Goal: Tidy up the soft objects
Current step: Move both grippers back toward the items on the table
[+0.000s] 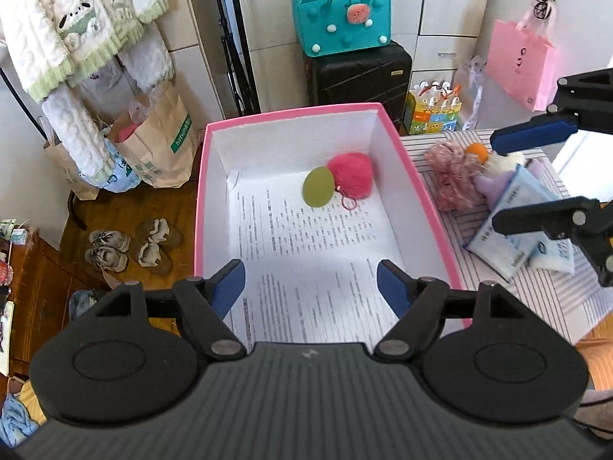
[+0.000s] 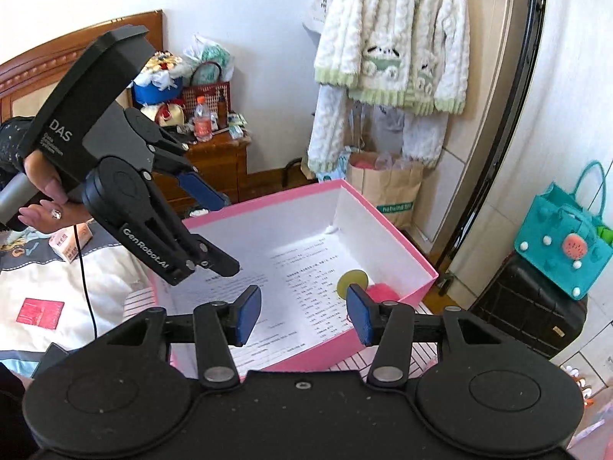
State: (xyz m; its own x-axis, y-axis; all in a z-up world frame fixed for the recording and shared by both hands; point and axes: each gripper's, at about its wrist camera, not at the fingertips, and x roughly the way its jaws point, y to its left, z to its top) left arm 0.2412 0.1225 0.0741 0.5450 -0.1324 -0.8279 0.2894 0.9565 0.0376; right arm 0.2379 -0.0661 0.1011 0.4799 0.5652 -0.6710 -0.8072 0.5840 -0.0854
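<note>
A pink box with white walls and a printed sheet on its floor fills the left wrist view. In its far right corner lies a pink pompom with a green disc against it. My left gripper hangs open over the box's near end, with nothing between its blue pads. To the right, on a striped cloth, lie a fluffy pink piece, an orange ball and blue tissue packs. My right gripper hovers open above them. In the right wrist view, the right gripper is open and holds nothing above the box. The pompom peeks from behind a finger, and a hand holds the left gripper.
A teal felt bag sits on a black suitcase behind the box. Paper bags and shoes are on the floor at left, under a hanging fleece jacket. A pink gift bag hangs at right.
</note>
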